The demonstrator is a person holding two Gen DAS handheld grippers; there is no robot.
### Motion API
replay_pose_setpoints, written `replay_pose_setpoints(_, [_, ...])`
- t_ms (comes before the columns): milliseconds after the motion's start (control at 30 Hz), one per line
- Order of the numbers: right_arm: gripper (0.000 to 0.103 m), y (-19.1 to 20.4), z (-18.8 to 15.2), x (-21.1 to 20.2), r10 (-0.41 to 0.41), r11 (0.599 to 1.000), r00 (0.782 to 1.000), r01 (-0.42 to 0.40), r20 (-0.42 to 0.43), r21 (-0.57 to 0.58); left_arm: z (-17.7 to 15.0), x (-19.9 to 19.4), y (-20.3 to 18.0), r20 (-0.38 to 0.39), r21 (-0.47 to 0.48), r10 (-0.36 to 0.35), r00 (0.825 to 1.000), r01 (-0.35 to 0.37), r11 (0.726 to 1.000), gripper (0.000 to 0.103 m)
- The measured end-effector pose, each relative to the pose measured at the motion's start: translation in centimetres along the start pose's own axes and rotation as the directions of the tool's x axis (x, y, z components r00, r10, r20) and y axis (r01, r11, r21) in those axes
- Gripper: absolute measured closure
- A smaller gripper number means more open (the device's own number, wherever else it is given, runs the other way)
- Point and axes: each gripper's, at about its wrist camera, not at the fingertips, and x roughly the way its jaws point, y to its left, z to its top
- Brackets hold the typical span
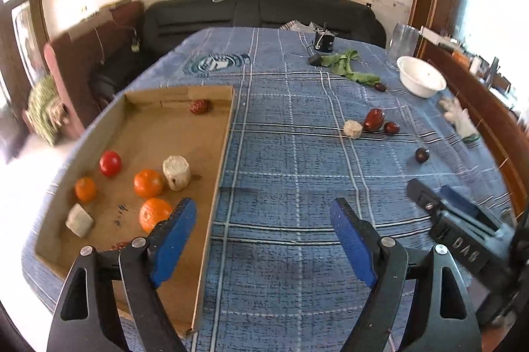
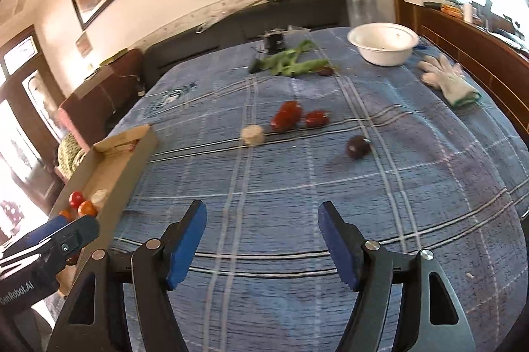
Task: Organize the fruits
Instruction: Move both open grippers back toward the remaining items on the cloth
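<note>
A cardboard tray lies at the table's left side, also in the right wrist view. It holds three oranges, a red tomato, two pale chunks and a red date. On the blue cloth lie a pale chunk, two red fruits and a dark fruit. My left gripper is open and empty above the tray's right edge. My right gripper is open and empty above the cloth, short of the dark fruit.
A white bowl and a white glove sit at the far right. Green leaves, a small dark fruit and a black object lie at the back. A clear glass stands near the bowl. A dark sofa lies beyond the table.
</note>
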Motion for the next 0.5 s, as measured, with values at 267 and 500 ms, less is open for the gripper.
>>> replay_pose_setpoints(267, [0.028, -2.3, 0.2, 0.2, -0.057, 0.998, 0.998, 0.057, 0.004, 0.029, -0.1, 0.6, -0.6, -0.006, 0.04, 0.024, 1.0, -0.024, 0.999, 0.021])
replay_pose_setpoints(500, [0.028, -2.9, -0.2, 0.7, -0.064, 0.997, 0.998, 0.064, -0.018, 0.041, -0.2, 1.7, -0.7, -0.034, 0.041, 0.017, 0.999, -0.016, 0.999, 0.021])
